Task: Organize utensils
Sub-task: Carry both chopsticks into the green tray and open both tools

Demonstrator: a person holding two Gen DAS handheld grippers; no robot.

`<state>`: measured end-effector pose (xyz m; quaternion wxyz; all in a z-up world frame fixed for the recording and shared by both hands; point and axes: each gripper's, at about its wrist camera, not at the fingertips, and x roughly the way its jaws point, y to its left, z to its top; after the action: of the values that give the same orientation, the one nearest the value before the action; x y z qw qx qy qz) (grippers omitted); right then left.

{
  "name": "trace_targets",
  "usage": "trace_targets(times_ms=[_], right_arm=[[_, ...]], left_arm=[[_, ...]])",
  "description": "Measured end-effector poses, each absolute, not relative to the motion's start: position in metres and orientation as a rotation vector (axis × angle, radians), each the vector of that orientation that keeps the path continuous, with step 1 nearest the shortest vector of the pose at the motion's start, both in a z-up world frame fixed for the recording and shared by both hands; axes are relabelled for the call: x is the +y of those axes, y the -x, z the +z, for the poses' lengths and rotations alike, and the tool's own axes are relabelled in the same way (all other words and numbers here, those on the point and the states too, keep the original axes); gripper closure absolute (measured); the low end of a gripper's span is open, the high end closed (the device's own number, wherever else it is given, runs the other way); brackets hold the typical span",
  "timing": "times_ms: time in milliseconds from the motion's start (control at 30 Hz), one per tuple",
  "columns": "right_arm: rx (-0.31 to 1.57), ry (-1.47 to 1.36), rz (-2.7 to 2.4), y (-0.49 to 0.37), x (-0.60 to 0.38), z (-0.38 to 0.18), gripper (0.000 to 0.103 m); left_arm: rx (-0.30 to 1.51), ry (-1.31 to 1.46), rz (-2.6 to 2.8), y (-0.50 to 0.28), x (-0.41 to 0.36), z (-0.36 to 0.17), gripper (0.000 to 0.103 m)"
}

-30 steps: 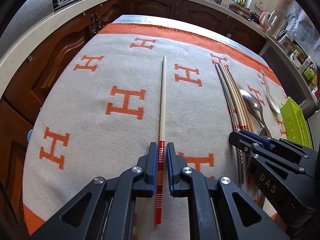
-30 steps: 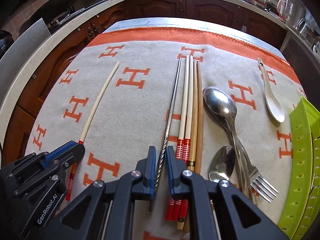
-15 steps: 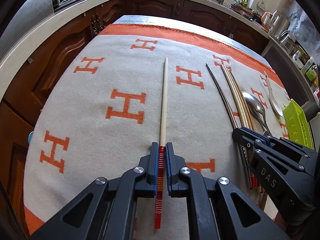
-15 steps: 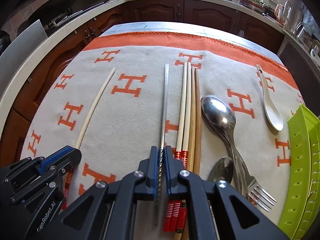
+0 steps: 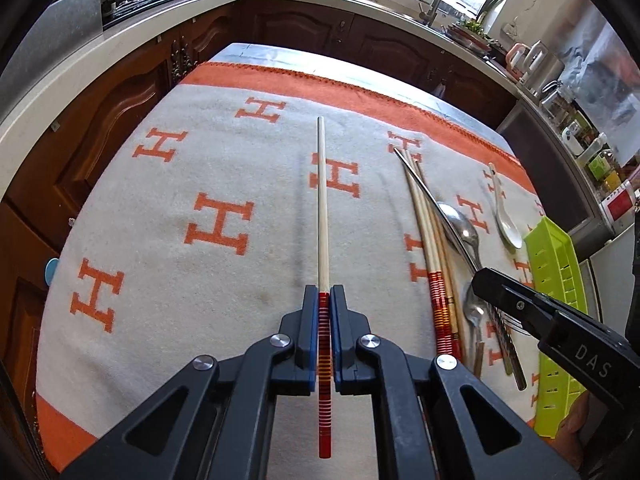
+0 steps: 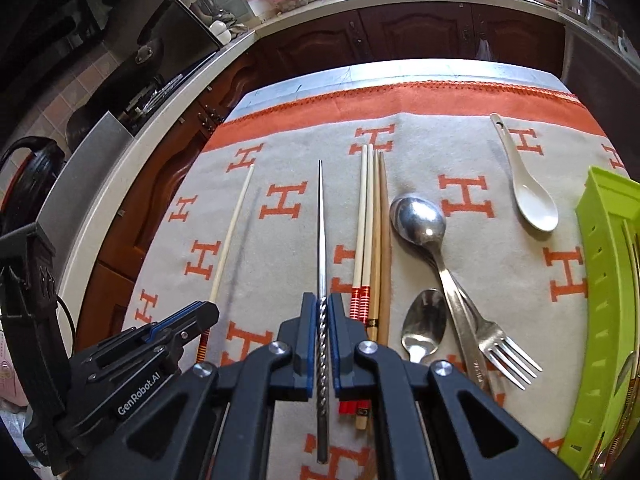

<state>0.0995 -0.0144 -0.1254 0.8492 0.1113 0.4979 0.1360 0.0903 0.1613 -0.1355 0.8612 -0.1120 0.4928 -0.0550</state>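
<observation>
Utensils, partly sorted, on an orange-lettered blanket [image 5: 168,280].

Changed since a second ago: both tongs have closed and risen. Left gripper [image 5: 324,332] now pinches the pale red-banded chopstick [image 5: 322,208] at its banded end; shaft and shadow part on the cloth, so it is off the blanket. Right gripper [image 6: 323,344] clamps the metal chopstick [image 6: 321,236] on its twisted handle, likewise raised. Judged: both picks done, carrying comes next.

Largest to smallest:
- Green tray [image 6: 604,280], far right of the right tongs; likely destination.
- Chopstick bundle [image 6: 372,240], just right of the right tongs.
- Large metal spoon [image 6: 420,220], fork [image 6: 508,356], small spoon [image 6: 424,320], lying between tongs and tray; pass above them.
- White ceramic spoon [image 6: 532,200], beyond, near the tray.
</observation>
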Motion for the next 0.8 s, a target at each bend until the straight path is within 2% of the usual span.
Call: trace_targets(times_ms=[200,467,633,800], right_arm=[[0.985,-0.298,0.269,-0.085,-0.05,-0.102,0.098],[0.871,-0.385,0.173,-0.05,-0.123,-0.069,0.098],[0.815,-0.437,0.059,-0.022,-0.182,-0.062,0.098],[0.821,-0.476,-0.062,-0.003,-0.23,-0.078,0.098]], left_arm=[[1.016,0.215,-0.214,-0.086,0.126,-0.107,0.1],[1.009,0.14,-0.438,-0.083,0.033,-0.07,0.1],[1.042,0.098,-0.561,-0.078,-0.032,-0.064,0.1],[1.117,0.053,-0.641,-0.07,-0.087,-0.076,0.1]])
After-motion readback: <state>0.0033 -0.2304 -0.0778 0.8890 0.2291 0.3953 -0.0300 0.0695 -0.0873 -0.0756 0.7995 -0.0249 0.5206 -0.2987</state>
